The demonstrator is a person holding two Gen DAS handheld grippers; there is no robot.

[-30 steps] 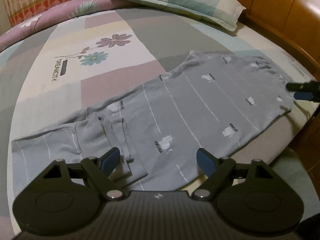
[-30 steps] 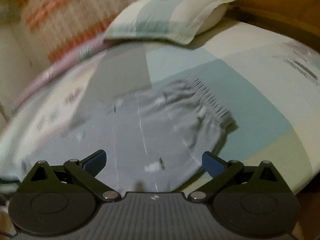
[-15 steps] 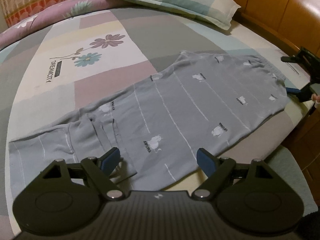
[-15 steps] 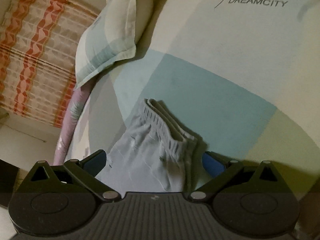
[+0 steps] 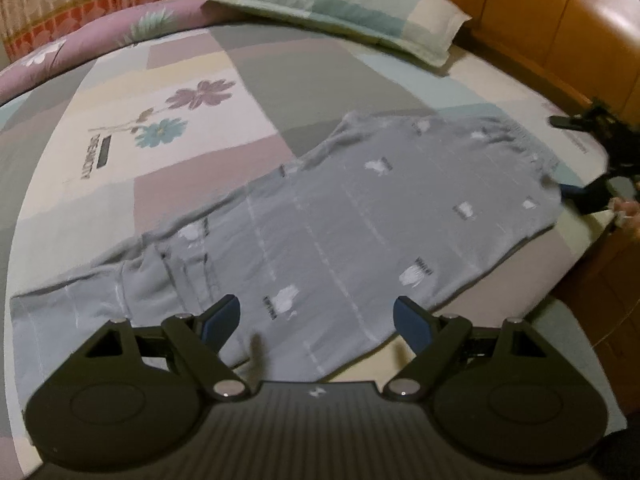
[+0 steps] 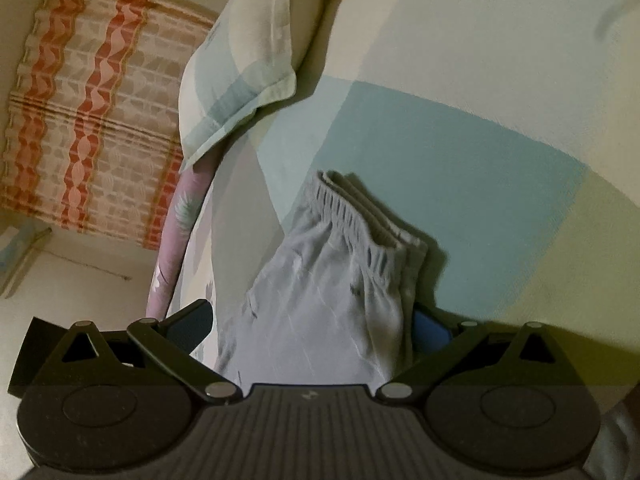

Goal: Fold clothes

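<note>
Rolled sideways since a second ago, the right tongs [image 6: 312, 324] now straddle the grey trousers' [image 5: 360, 216] waistband, spread and not pinching. Left tongs [image 5: 316, 316] hover released above the trousers' near edge, which lie flat along the bed [image 5: 120, 184] border; open bed beyond them up to the pillow [image 5: 340, 8].

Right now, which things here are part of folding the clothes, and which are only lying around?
Part of the job:
- grey trousers, spread on the bed
- left gripper, open
- right gripper, open at the waistband

Just lying about:
- pillow
- patchwork bedsheet
- wooden headboard
- curtain
</note>
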